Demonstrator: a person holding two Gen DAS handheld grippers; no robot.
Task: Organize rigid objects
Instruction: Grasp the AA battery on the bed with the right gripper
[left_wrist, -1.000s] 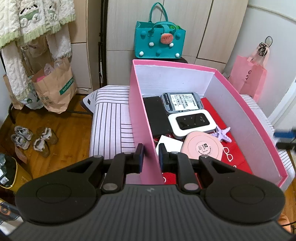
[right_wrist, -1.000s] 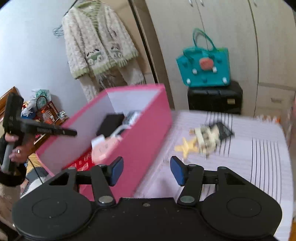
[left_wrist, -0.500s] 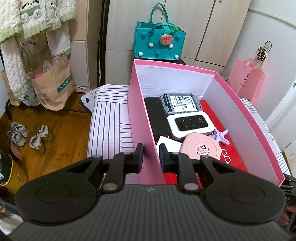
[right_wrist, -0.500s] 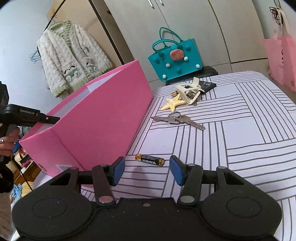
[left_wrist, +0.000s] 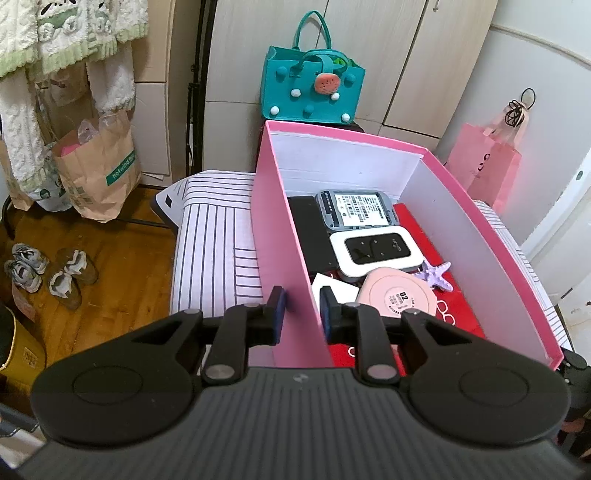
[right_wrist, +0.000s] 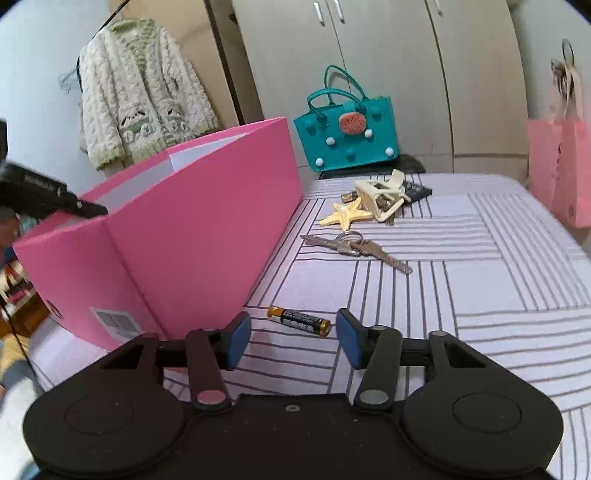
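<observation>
1. The AA battery (right_wrist: 299, 321), black with a gold end, lies on the striped white bedcover (right_wrist: 480, 266) just ahead of the right gripper (right_wrist: 293, 339), whose blue-padded jaws are closing, with the battery slightly beyond them and the pads not touching it.
2. At 11 o'clock of the battery stands the open pink cardboard box (right_wrist: 192, 229), white inside; its near left wall sits between the jaws of the left gripper (left_wrist: 298, 314), which pinch it.
3. In the left wrist view the box (left_wrist: 480, 236) holds a black slab (left_wrist: 310, 232), a grey device with a printed label (left_wrist: 356, 208), a white pocket router with a black face (left_wrist: 375, 251), a round pink case (left_wrist: 395, 295), a purple starfish (left_wrist: 437, 277) and a white card (left_wrist: 330, 290) on a red liner.
4. On the bedcover at 12 to 1 o'clock of the battery lie a bunch of silver keys (right_wrist: 354, 247), a cream starfish (right_wrist: 347, 214) and a cream claw clip (right_wrist: 380, 194) resting on a small dark item that is hard to make out.
5. Beyond the bed: beige wardrobe doors (right_wrist: 388, 74), a teal felt bag with a watermelon patch (right_wrist: 347, 133), a pink paper bag (right_wrist: 557, 170) cut off at the right edge, and a cream knitted cardigan (right_wrist: 140, 99) hanging.
6. The left wrist view shows a wooden floor (left_wrist: 122, 266), shoes (left_wrist: 48, 273) and a brown paper bag (left_wrist: 99, 166).
</observation>
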